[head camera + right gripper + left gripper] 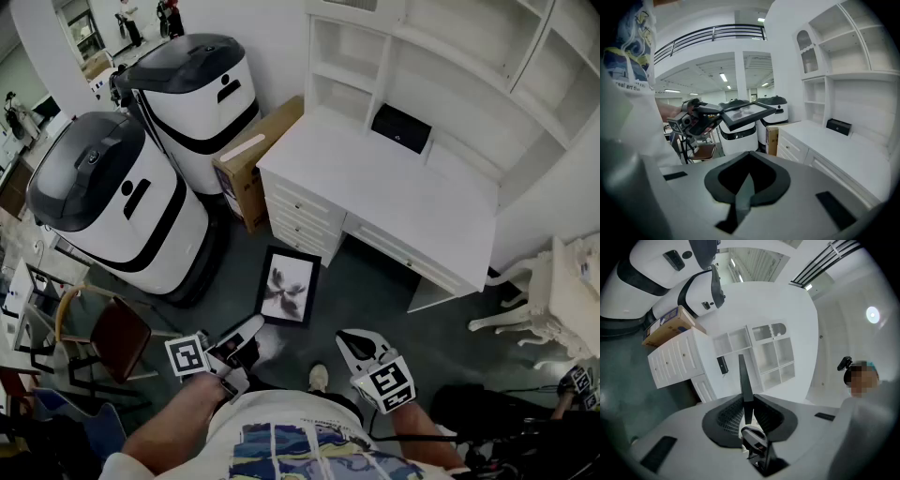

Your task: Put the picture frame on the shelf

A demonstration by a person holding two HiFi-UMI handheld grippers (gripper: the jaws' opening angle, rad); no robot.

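Observation:
The black picture frame (288, 286), with a pale flower print, hangs level above the dark floor in front of the white desk (450, 220). My left gripper (253, 325) is shut on the frame's near edge. In the left gripper view the frame (745, 380) stands edge-on between the pads. The right gripper view shows the same frame (746, 112) held flat by the left gripper (715, 114). My right gripper (349, 337) hovers beside it, jaws together and holding nothing. The white shelf unit (450, 56) rises over the desk.
A small black box (401, 127) sits at the back of the desk. Two large white-and-black machines (117, 202) (202, 89) and a cardboard box (255, 159) stand left of the desk. A chair (117, 336) is at lower left, an ornate white table (562, 291) at right.

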